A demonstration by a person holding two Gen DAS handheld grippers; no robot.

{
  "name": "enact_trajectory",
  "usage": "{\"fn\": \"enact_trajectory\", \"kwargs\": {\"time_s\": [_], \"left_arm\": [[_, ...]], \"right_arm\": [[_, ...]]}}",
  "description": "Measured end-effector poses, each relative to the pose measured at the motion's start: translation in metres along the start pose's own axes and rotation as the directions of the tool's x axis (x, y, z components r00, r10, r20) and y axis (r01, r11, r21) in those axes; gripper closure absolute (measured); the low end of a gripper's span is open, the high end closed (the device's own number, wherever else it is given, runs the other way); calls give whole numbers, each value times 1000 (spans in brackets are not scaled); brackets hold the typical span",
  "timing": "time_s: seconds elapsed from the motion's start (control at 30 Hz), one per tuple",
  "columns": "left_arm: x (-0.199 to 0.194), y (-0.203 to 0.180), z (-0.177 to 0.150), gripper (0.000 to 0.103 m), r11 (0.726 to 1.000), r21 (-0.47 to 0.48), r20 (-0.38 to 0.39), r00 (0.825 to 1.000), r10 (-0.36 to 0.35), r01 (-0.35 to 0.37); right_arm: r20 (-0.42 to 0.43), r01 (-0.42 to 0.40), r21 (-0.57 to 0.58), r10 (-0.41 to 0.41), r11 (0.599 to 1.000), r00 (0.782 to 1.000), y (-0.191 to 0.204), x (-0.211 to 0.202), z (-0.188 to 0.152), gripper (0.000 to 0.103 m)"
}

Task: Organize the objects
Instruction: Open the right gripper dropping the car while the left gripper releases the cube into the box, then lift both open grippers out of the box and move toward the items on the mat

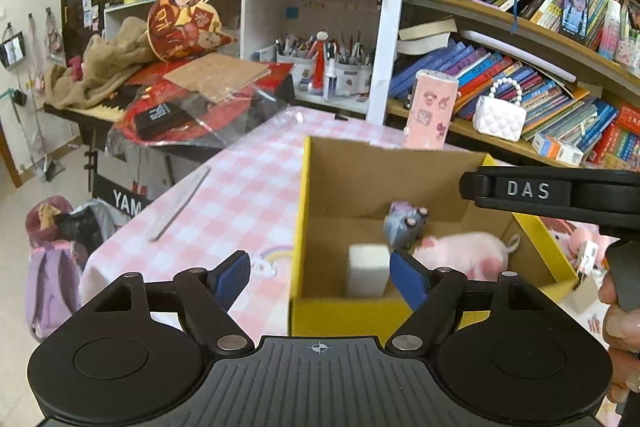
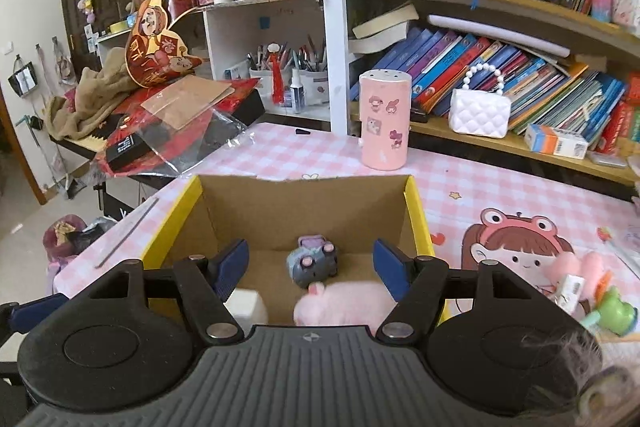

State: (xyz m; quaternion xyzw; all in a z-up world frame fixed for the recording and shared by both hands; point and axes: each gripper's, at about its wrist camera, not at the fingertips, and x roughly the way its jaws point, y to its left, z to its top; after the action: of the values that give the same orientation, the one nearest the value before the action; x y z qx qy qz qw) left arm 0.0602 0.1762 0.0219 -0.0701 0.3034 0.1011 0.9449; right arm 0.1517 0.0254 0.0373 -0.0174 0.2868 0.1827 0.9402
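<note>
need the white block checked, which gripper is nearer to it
Left. The left gripper hangs open above the box's near wall, right by the white block. The right gripper, also open, sits over the pink plush beside it.

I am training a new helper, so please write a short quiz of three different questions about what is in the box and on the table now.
1. True or false: the box holds three things.
2. Which stands behind the box? A) the pink canister B) the pink plush C) the white block
3. Fill in: both tongs, left and right, are ____ and hold nothing.

Key: 1 true: the block, the plush and the grey toy. 2 A. 3 open.
</note>
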Motion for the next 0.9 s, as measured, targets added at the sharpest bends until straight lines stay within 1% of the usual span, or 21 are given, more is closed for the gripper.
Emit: {"fn": "enact_trajectory", "kwargs": {"time_s": [0.2,0.4,0.47,0.53,0.6,0.9], "left_arm": [[-23,14,-23,20,1000,-12,-40,999,11,-11],[-40,18,-45,20,1000,-9,-79,997,3,-4],[-45,19,-50,20,1000,-8,-87,996,1,-1],[-51,19,-55,19,1000,-7,-92,996,-2,1],[-54,19,-59,19,1000,0,-97,995,-11,11],[-66,7,-73,17,997,42,-120,991,-56,62]], "right_arm": [[9,21,-36,-21,999,1000,12,-34,-32,36],[-43,30,-10,-31,999,999,16,-58,-65,36],[-42,44,-22,-44,999,998,19,-66,-76,35],[-23,70,-52,-71,996,997,22,-75,-87,35],[-14,86,-66,-87,994,996,24,-84,-96,35],[-43,124,-31,-125,992,991,17,-110,-122,35]]}}
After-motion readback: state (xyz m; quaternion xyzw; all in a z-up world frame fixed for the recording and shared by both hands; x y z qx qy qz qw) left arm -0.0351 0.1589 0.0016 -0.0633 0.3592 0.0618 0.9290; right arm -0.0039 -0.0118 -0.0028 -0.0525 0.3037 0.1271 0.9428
